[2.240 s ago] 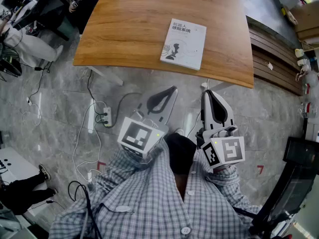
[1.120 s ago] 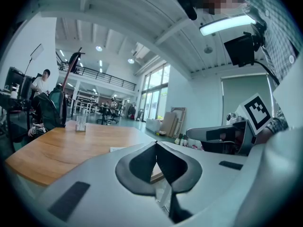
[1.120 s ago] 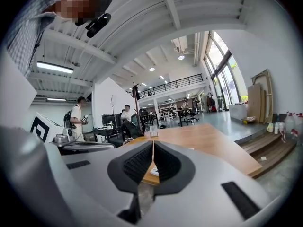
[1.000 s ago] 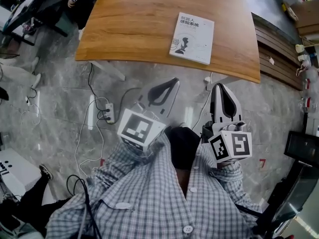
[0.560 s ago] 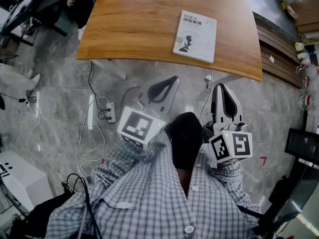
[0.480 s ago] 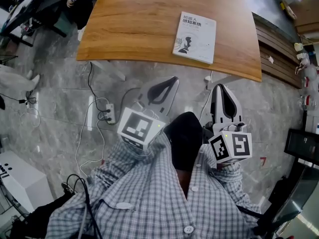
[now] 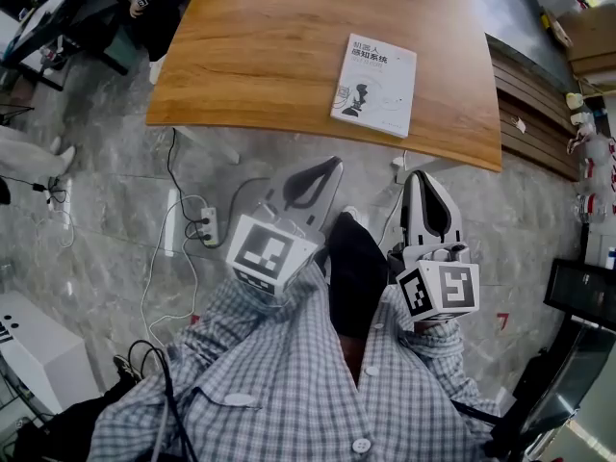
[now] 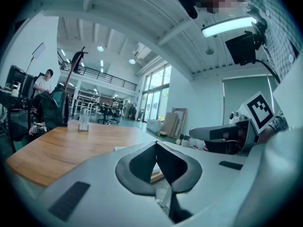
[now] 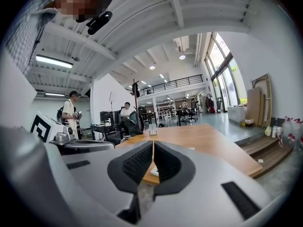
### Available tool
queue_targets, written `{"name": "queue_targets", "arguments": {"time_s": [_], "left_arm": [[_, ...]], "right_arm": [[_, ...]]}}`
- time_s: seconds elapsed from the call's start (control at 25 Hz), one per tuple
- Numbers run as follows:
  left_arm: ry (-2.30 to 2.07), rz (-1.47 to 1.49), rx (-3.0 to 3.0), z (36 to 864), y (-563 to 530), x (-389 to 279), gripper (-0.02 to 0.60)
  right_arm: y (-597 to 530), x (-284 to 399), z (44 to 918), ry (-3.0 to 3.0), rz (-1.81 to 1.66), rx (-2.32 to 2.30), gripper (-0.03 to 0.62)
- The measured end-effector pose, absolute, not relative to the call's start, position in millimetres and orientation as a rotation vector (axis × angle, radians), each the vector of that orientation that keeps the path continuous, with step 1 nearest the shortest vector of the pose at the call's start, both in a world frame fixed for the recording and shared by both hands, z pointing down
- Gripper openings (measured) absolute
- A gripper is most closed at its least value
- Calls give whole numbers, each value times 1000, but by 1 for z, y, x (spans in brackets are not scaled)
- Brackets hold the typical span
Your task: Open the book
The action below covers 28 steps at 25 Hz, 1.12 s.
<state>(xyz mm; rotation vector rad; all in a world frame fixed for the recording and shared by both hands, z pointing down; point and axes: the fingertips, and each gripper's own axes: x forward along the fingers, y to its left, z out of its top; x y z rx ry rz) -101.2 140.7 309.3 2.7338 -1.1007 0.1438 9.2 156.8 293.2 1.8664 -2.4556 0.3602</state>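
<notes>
Book (image 7: pixel 375 85) untouched: left gripper (image 7: pixel 334 162) and right gripper (image 7: pixel 417 175) both have jaws pressed together, holding nothing, over the floor (image 7: pixel 115 210). It lies closed on the table (image 7: pixel 250 56), at 1 o'clock from the left gripper and 11 o'clock from the right.

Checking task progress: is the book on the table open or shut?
Shut. The book lies flat on the wooden table with its front cover facing up.

The book (image 7: pixel 375 85) lies on the table (image 7: pixel 250 56), ahead of the left claw (image 7: pixel 335 162) and right claw (image 7: pixel 416 175).
</notes>
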Motion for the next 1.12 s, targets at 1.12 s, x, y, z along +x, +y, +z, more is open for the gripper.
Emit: {"name": "queue_targets", "arguments": {"time_s": [1.12], "left_arm": [[-1173,422,2543,392,-25,0,9]], "right_arm": [[-39,118,369,-2453,688,1663,25]]}}
